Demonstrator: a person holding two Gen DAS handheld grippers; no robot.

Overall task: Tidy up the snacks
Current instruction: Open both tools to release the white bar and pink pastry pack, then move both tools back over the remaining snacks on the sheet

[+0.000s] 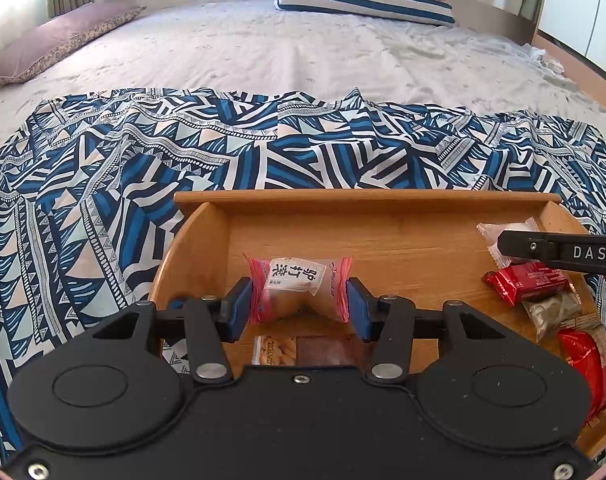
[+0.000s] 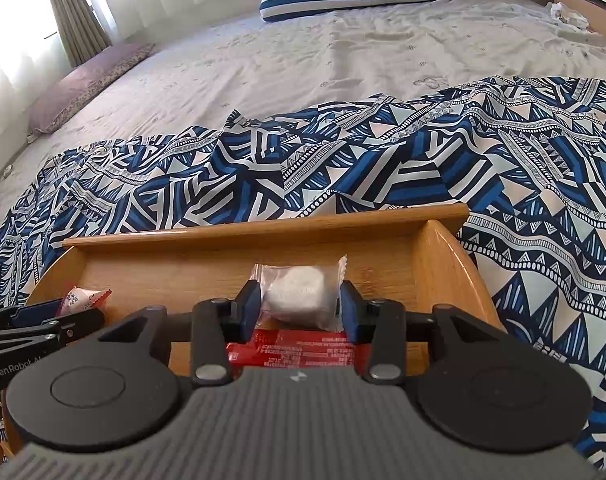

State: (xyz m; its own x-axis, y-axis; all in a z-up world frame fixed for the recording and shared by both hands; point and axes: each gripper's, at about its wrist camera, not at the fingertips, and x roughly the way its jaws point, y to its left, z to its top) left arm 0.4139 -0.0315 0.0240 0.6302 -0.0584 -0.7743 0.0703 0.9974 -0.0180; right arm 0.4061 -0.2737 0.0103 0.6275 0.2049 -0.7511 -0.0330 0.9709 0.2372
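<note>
Over the wooden tray (image 1: 383,200) on the patterned cloth (image 1: 103,180), our left gripper (image 1: 299,304) pinches a pink-ended snack (image 1: 299,284) and our right gripper (image 2: 299,306) a clear-wrapped white one (image 2: 297,292), each hiding packets beneath; only the left view shows the red packets (image 1: 527,280) fully.

Inside the wooden tray (image 2: 435,264), the right gripper (image 2: 299,310) pinches a clear-wrapped white snack (image 2: 297,294) just above a red packet (image 2: 291,350).
</note>
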